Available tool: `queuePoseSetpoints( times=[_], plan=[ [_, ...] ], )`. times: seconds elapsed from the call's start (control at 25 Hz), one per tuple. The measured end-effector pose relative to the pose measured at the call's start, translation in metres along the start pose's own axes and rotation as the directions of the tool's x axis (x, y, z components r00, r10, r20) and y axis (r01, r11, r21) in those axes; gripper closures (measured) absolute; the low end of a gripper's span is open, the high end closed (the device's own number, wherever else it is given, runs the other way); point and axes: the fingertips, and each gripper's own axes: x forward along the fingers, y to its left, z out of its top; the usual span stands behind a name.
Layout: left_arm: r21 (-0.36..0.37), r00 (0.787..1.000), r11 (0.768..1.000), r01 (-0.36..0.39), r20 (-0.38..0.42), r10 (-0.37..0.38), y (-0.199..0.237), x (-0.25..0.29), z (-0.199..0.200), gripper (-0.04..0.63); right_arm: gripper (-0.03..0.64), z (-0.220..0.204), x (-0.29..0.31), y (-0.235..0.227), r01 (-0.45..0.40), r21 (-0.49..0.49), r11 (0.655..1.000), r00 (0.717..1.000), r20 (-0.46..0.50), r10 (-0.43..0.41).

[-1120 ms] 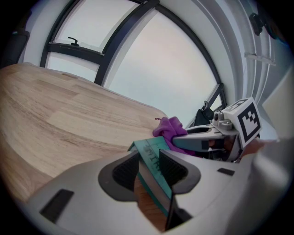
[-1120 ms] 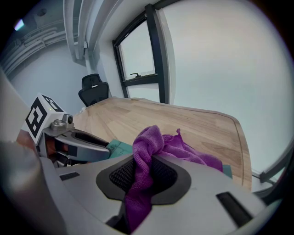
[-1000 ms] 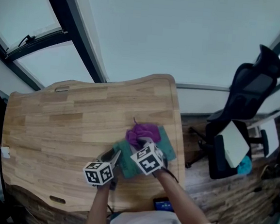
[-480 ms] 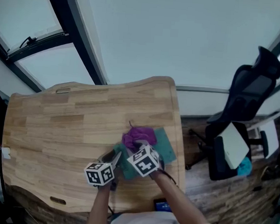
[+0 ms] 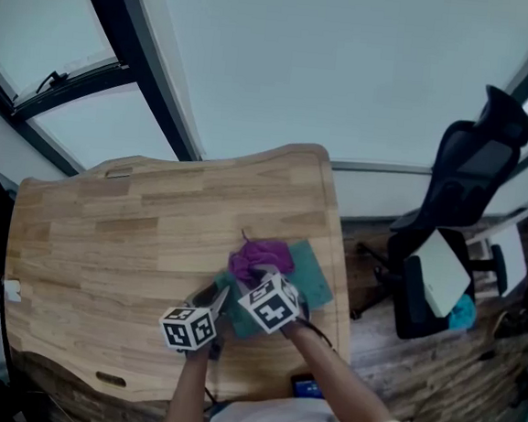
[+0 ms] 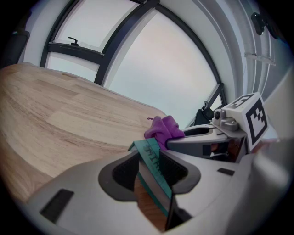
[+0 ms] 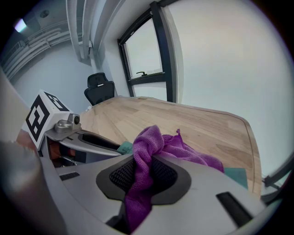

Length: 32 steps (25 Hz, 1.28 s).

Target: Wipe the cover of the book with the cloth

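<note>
A teal book [image 5: 312, 272] lies on the wooden table [image 5: 134, 231] near its right edge. My left gripper [image 5: 214, 299] is shut on the book's near-left edge; in the left gripper view the book [image 6: 154, 170] stands on edge between the jaws of that gripper [image 6: 149, 158]. A purple cloth [image 5: 259, 255] rests bunched on the cover. My right gripper [image 5: 263, 277] is shut on it, and in the right gripper view the cloth [image 7: 146, 153] hangs pinched between the pads of the gripper [image 7: 142, 173]. A teal corner of the book [image 7: 237, 175] shows beyond the cloth.
The table's right edge [image 5: 337, 258] runs close to the book. A black office chair [image 5: 457, 204] stands on the floor to the right. Large windows with dark frames [image 5: 148, 67] lie beyond the table's far side. Bare wood stretches to the left.
The right gripper and the purple cloth have slid a little to the left across the cover. The left gripper has kept its hold on the book's edge.
</note>
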Motion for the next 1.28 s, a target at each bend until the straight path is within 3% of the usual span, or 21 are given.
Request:
queuePoseSetpoints(
  times=[1.28],
  plan=[
    [-0.014,1.0,1.0,0.008,-0.007,-0.008,-0.001,0.001,0.002,0.454,0.543,0.003,0.004,0.016,-0.037,-0.036,0.999,0.999,-0.007,0.037]
  ],
)
